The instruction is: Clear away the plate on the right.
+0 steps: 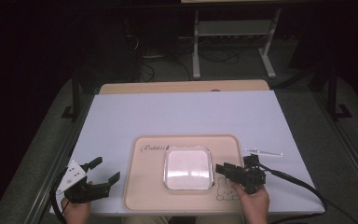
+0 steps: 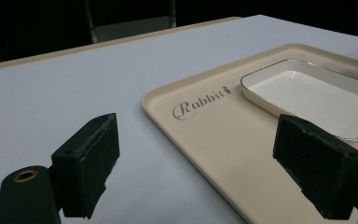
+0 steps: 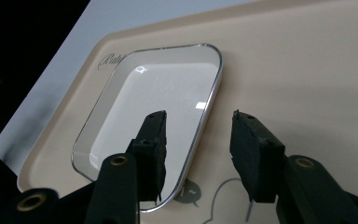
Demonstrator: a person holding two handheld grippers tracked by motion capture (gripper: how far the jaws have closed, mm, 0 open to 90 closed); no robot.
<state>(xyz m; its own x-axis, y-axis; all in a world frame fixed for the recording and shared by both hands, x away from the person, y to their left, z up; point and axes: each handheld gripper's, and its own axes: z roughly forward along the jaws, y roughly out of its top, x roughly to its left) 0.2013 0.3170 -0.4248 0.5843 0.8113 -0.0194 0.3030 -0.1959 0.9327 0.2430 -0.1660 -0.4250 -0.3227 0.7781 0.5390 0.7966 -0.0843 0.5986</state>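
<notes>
Both hands held their grippers low at the near edge.
The left gripper (image 1: 102, 170) sat with jaws spread wide, angled right; the right gripper (image 1: 220, 168) pointed left, jaws parted more narrowly, gripped by the right hand (image 1: 251, 200).

A white-topped table (image 1: 182, 114) carries a beige tray (image 1: 144, 186) toward six o'clock, and a clear stick (image 1: 263, 152) at four o'clock.

Both black grippers, left gripper (image 1: 101, 174) with a grey three-cornered plate, right gripper (image 1: 224, 169) trailing a black cable, have brass-ringed holes.
</notes>
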